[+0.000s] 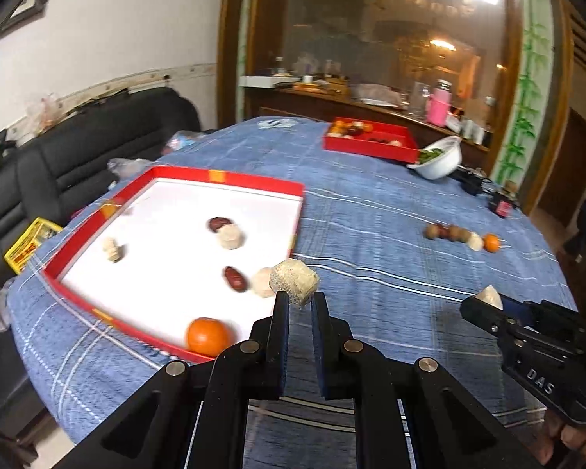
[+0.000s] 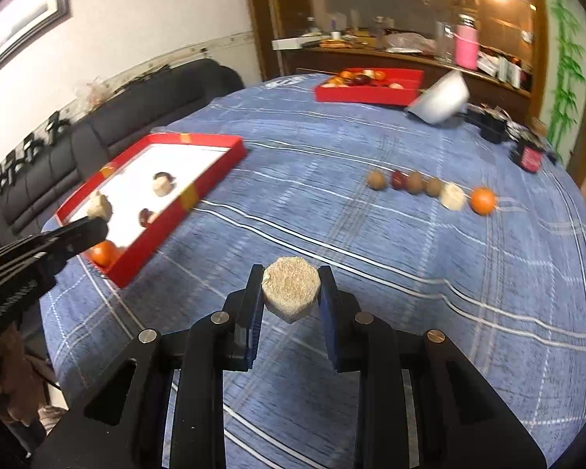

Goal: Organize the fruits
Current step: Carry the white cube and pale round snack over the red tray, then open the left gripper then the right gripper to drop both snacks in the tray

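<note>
A: How far along are you?

B: Your left gripper (image 1: 299,297) and right gripper (image 2: 291,293) each pinch a pale cake. The near tray (image 1: 230,177) holds several pieces; a row (image 2: 429,189) waits far right.

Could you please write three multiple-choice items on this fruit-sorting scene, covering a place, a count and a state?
1. Where does the orange in the near tray lie?
A. at a near corner
B. at the tray's middle
C. outside on the cloth

2. How many items form the row on the tablecloth?
A. three
B. six
C. nine

3. What is the right gripper doing?
A. hanging open
B. gripping a pale cake
C. gripping an orange

Answers: 1 A, it sits against the red rim nearest the camera; 2 B, six pieces run from a brown fruit to an orange; 3 B, the cake sits between both fingers.
</note>
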